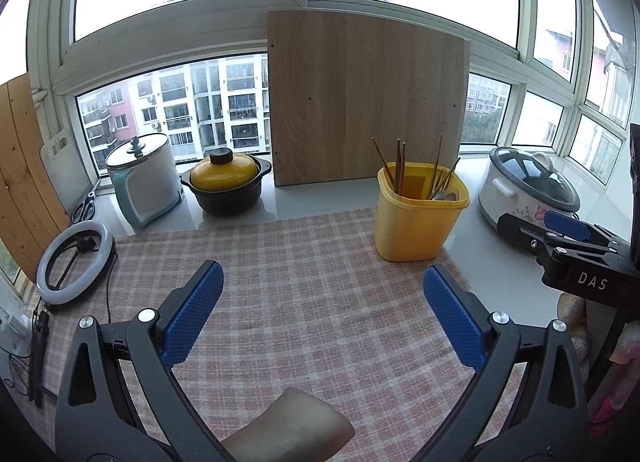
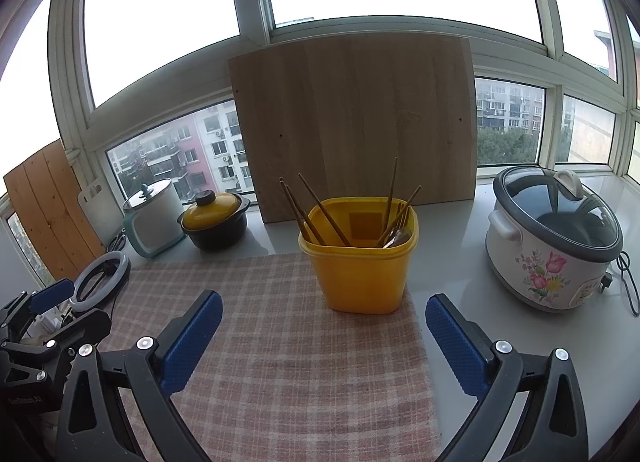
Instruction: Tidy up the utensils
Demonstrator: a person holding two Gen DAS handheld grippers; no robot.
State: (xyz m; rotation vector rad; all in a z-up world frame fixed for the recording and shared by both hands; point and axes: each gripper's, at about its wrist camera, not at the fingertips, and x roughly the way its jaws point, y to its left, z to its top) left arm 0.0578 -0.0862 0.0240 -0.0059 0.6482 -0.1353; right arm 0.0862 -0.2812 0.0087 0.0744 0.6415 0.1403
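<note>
A yellow plastic holder stands at the far right corner of the checked cloth. Several wooden chopsticks and a metal spoon stand in it. My left gripper is open and empty above the cloth, short of the holder. My right gripper is open and empty just in front of the holder. The right gripper also shows at the right edge of the left wrist view. The left gripper shows at the left edge of the right wrist view.
A wooden board leans on the window behind the holder. A flowered rice cooker stands right. A yellow-lidded black pot, a white canister, scissors and a ring light stand left.
</note>
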